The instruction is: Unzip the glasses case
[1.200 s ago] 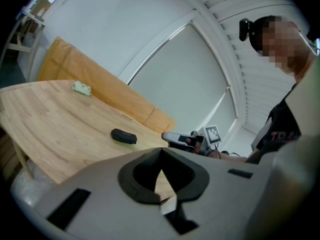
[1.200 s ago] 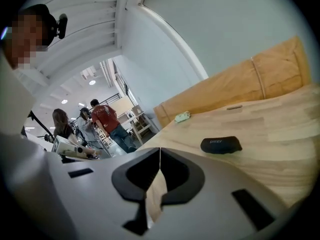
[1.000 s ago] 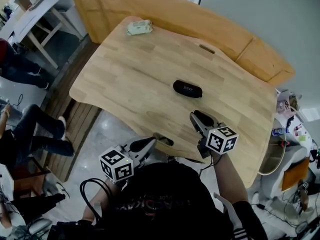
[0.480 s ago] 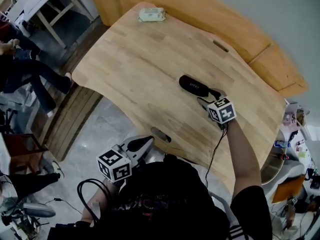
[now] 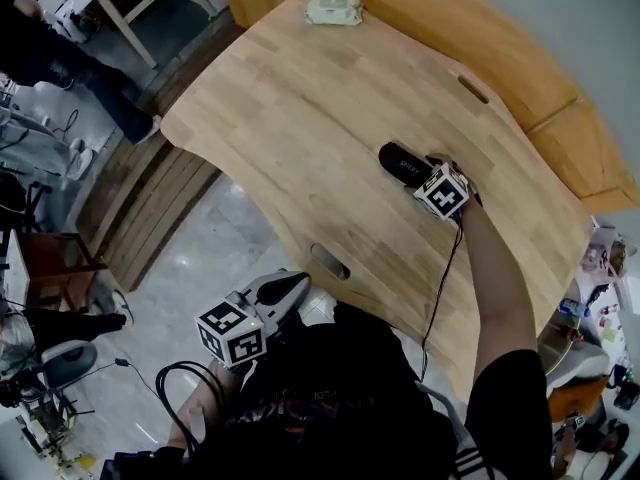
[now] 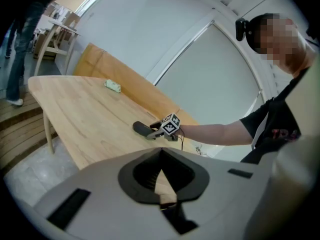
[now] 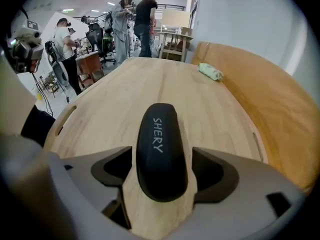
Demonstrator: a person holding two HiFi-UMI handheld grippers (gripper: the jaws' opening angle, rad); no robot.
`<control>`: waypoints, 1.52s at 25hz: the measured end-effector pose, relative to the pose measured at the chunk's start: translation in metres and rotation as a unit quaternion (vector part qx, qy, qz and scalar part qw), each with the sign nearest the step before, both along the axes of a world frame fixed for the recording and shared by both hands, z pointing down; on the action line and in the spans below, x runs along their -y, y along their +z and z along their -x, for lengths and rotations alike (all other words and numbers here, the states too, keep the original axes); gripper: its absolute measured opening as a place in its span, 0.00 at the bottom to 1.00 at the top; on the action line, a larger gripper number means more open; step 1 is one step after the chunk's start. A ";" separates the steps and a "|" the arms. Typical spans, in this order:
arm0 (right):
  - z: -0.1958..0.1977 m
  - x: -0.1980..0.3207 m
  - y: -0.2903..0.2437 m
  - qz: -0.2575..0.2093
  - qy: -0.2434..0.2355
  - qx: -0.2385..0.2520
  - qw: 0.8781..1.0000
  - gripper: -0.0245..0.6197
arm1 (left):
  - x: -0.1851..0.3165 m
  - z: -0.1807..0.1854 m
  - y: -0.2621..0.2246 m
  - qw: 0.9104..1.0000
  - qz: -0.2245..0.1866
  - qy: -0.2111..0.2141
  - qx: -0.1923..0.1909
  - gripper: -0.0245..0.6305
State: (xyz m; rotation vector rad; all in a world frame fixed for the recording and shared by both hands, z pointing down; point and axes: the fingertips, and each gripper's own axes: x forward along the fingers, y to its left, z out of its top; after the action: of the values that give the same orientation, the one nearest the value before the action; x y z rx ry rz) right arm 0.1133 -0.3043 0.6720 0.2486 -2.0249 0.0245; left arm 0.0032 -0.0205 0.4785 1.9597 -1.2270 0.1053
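Two grippers: right gripper fingers, just opened wide, straddled the glasses case, unclamped; left gripper fingers together. Approach step; next, clamp the case.

Left gripper fills the bottom of frame, jaws closed together, nothing between them, only a sliver of wood showing behind. Past it is the light wooden table. The black glasses case lies flat on it, zipped. Right gripper with its marker cube is down at the case's right end on a bare forearm. Its jaws have just been opening, but it's too small here to tell whether the case sits between them. Pale green packet is further along the table, well apart from the case. Orange-brown board runs behind the table.
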 end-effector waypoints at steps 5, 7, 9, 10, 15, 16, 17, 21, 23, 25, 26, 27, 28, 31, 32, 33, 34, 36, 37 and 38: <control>0.005 0.003 0.016 0.006 -0.016 -0.026 1.000 0.62 | -0.005 0.002 0.003 1.000 0.010 -0.016 0.000 0.05; 0.005 0.006 0.020 0.006 -0.012 -0.028 1.000 0.62 | -0.007 0.003 0.004 1.000 0.012 -0.021 0.000 0.05; 0.005 0.008 0.020 0.000 -0.012 -0.029 1.000 0.62 | -0.009 0.005 0.005 1.000 0.013 -0.026 -0.002 0.05; 0.005 0.007 0.020 -0.004 -0.015 -0.030 0.999 0.61 | -0.010 0.007 0.005 0.999 0.013 -0.029 -0.003 0.05; 0.012 -0.003 0.000 0.016 0.000 0.023 1.000 0.59 | -0.010 0.014 0.002 0.999 0.006 -0.033 -0.009 0.05; 0.016 -0.008 -0.008 0.023 0.000 0.044 0.999 0.59 | -0.009 0.015 0.002 0.999 0.004 -0.032 -0.009 0.05; 0.020 -0.014 -0.018 0.028 -0.003 0.066 0.997 0.59 | -0.008 0.015 0.001 0.999 0.002 -0.031 -0.010 0.05; 0.035 -0.042 -0.061 0.037 -0.030 0.152 0.987 0.58 | -0.003 0.019 -0.002 1.000 -0.008 -0.024 -0.014 0.05; 0.042 -0.061 -0.086 0.038 -0.046 0.196 0.979 0.58 | -0.001 0.023 -0.003 0.999 -0.013 -0.023 -0.019 0.05; 0.047 -0.084 -0.111 0.033 -0.070 0.231 0.970 0.58 | 0.002 0.027 -0.006 0.999 -0.020 -0.022 -0.031 0.05; 0.049 -0.097 -0.124 0.030 -0.083 0.244 0.966 0.58 | 0.005 0.030 -0.007 0.999 -0.024 -0.021 -0.041 0.05; 0.051 -0.110 -0.138 0.028 -0.097 0.258 0.961 0.58 | 0.008 0.032 -0.010 0.998 -0.028 -0.020 -0.055 0.05; 0.053 -0.124 -0.152 0.029 -0.108 0.273 0.955 0.58 | 0.011 0.035 -0.013 0.997 -0.033 -0.018 -0.071 0.06; 0.059 -0.164 -0.192 0.038 -0.132 0.317 0.939 0.58 | 0.022 0.043 -0.028 0.990 -0.054 -0.013 -0.127 0.06; 0.060 -0.176 -0.203 0.037 -0.142 0.324 0.934 0.58 | 0.027 0.046 -0.033 0.988 -0.061 -0.010 -0.143 0.06; 0.060 -0.186 -0.213 0.031 -0.159 0.324 0.932 0.58 | 0.031 0.048 -0.039 0.985 -0.067 -0.004 -0.159 0.06; 0.059 -0.195 -0.221 0.023 -0.180 0.317 0.931 0.58 | 0.035 0.048 -0.044 0.982 -0.073 0.005 -0.175 0.06; 0.057 -0.213 -0.235 0.015 -0.210 0.305 0.929 0.58 | 0.042 0.046 -0.058 0.971 -0.086 0.032 -0.219 0.07; 0.057 -0.222 -0.242 0.014 -0.217 0.301 0.928 0.58 | 0.044 0.044 -0.067 0.963 -0.094 0.051 -0.247 0.12; 0.057 -0.230 -0.249 0.014 -0.223 0.296 0.928 0.58 | 0.045 0.043 -0.077 0.952 -0.103 0.073 -0.277 0.20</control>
State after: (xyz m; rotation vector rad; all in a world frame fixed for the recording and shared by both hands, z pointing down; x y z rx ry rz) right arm 0.0560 -0.0744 0.4226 -0.2825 -2.6378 -0.1764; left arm -0.0398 -0.0657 0.4019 2.0582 -0.7428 -0.4875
